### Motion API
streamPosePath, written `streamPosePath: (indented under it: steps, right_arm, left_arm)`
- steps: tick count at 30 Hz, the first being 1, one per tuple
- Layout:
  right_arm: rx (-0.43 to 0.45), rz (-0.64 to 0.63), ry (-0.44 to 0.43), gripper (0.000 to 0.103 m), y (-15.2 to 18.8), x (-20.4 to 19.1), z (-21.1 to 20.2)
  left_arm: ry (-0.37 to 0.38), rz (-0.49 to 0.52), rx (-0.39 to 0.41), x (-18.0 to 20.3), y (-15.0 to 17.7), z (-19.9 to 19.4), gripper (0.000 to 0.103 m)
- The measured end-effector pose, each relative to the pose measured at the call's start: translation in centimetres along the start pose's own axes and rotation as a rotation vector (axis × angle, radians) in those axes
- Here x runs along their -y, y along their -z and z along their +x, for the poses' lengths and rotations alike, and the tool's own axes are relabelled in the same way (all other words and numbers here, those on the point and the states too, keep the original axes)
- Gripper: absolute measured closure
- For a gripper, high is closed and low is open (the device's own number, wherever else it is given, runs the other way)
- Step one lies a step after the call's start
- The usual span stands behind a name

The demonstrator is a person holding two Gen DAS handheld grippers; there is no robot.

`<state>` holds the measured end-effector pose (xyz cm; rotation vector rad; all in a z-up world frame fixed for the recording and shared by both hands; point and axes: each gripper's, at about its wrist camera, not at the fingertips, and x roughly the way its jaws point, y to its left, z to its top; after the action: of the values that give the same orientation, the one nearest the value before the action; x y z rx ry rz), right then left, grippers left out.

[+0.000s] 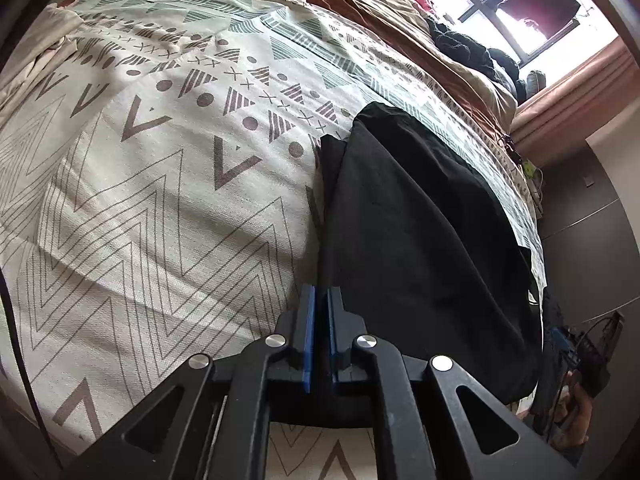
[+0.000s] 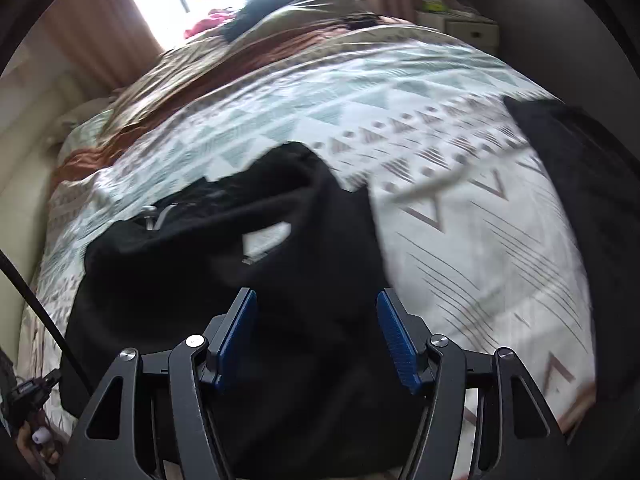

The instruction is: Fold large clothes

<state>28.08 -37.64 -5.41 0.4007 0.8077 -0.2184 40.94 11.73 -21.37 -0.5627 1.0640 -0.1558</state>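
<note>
The black garment (image 1: pixel 420 248) lay rumpled on the patterned bedspread (image 1: pixel 160 200), near the bed's edge. The left gripper (image 1: pixel 319 292) was pinched shut on the garment's edge. The right gripper (image 2: pixel 316 300) hung just above the cloth, its blue pads (image 2: pixel 394 336) spread apart and holding nothing.

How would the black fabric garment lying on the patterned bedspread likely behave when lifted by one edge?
The black fabric garment would probably hang floppy: it lies in soft folds on the patterned bedspread. It likely drapes and stretches out rather than holding shape. The left gripper, shut on its edge, suggests thin cloth.
</note>
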Motion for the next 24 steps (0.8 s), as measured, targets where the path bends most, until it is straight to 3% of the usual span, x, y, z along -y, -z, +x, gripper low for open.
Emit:
streamPosePath:
  steps: [4,16,18,19,20,24]
  right_arm:
    - [-0.009,-0.143,-0.075,0.042,-2.2,-3.7,1.8]
    - [-0.105,-0.479,-0.106,0.042,-7.7,-11.1,11.6]
    - [-0.126,-0.516,-0.109,0.042,-8.2,-12.2,12.9]
    - [-0.137,-0.537,-0.11,0.042,-8.4,-12.8,13.9]
    - [-0.15,-0.559,-0.116,0.042,-8.6,-13.4,14.9]
    - [-0.191,-0.621,-0.118,0.042,-8.8,-15.1,17.6]
  left_arm:
    - [-0.009,-0.007,0.002,-0.3,0.0,-0.2,0.095]
    - [-0.132,0.027,0.066,0.0,-0.2,-1.2,0.093]
    - [-0.149,0.029,0.071,0.0,-0.3,-1.1,0.066]
    - [-0.147,0.031,0.074,0.0,-0.3,-0.9,0.022]
    - [-0.137,0.034,0.083,0.1,-0.3,-0.8,0.0]
    - [-0.144,0.039,0.105,0.6,-0.2,-0.5,0.0]
